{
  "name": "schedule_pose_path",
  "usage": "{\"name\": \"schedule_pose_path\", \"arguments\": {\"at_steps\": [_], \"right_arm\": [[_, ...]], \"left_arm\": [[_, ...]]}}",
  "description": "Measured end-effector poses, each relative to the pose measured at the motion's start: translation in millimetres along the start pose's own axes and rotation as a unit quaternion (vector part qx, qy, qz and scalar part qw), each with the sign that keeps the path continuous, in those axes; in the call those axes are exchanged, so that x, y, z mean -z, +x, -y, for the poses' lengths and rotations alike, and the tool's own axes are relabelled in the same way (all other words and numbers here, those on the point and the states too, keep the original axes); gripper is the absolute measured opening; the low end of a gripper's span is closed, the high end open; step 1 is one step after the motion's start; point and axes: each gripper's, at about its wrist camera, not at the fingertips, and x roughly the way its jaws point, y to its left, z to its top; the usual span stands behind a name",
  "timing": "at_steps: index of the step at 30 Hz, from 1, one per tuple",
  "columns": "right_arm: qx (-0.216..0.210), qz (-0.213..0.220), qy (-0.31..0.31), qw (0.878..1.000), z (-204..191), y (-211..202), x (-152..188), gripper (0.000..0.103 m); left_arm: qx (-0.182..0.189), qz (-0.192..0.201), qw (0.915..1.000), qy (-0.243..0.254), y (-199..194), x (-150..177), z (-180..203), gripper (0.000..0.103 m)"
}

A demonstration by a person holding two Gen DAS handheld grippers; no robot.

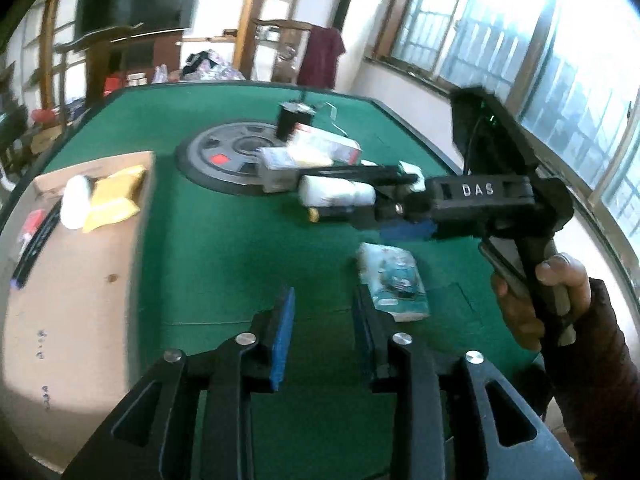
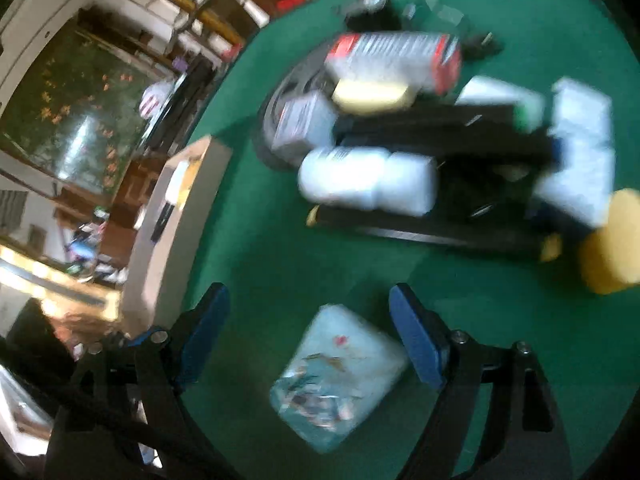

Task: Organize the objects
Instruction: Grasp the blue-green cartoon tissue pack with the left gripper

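Now right tongs point(image 2: 308, 344) gape astride tissue pack point(image 2: 336, 376) on bench point(image 2: 500, 312); left tongs point(image 1: 324, 336) empty, parted. Next: close, lift toward cardboard box point(image 1: 80, 280).

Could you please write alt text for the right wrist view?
The open right claw straddles a pale tissue pack on a green table. Beyond lie a white bottle, boxes and a cardboard box; the picture is blurred.

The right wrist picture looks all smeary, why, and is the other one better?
Right wrist view: motion blur smears the packet and the bottle. Left wrist view: sharper, though the windows glare white and the fisheye bends the table edges.
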Motion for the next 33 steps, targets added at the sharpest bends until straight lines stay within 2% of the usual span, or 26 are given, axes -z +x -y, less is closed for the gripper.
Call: {"name": "schedule_pose_path", "arguments": {"at_steps": [2, 5, 8, 11, 14, 16, 18, 19, 24, 30, 33], "right_arm": [[0.009, 0.035, 0.002, 0.999, 3, -19, 8, 0.083], [0.001, 0.081, 0.021, 0.996, 13, -46, 21, 0.083], [0.012, 0.114, 0.032, 0.993, 22, -66, 31, 0.083], [0.017, 0.127, 0.032, 0.991, 27, -77, 35, 0.083], [0.021, 0.136, 0.021, 0.990, 25, -86, 36, 0.083], [0.012, 0.147, 0.027, 0.989, 28, -89, 33, 0.083], [0.017, 0.148, 0.024, 0.989, 29, -88, 31, 0.083], [0.021, 0.147, 0.021, 0.989, 31, -90, 33, 0.083], [0.050, 0.137, 0.006, 0.989, 26, -79, 27, 0.083], [0.066, 0.104, -0.047, 0.991, -1, -52, 10, 0.083], [0.104, 0.069, -0.095, 0.988, -17, -24, -4, 0.083]], "left_arm": [[-0.005, -0.005, 0.9999, 0.015, 10, -5, 15, 0.053], [0.000, -0.002, 0.9994, 0.035, 22, -12, 37, 0.057], [-0.035, -0.003, 0.9966, 0.075, 48, -18, 64, 0.070], [-0.080, -0.029, 0.9908, 0.105, 76, -19, 81, 0.070], [-0.100, -0.083, 0.9816, 0.139, 107, -15, 96, 0.071], [-0.092, -0.087, 0.9831, 0.132, 111, -18, 94, 0.071], [-0.064, -0.096, 0.9885, 0.098, 115, -20, 82, 0.062], [-0.073, -0.091, 0.9884, 0.096, 114, -21, 79, 0.042], [-0.038, -0.090, 0.9940, 0.049, 98, -20, 49, 0.038], [-0.037, -0.030, 0.9986, 0.025, 41, -12, 16, 0.038], [-0.042, -0.006, 0.9991, 0.010, 15, -11, -1, 0.038]]}}
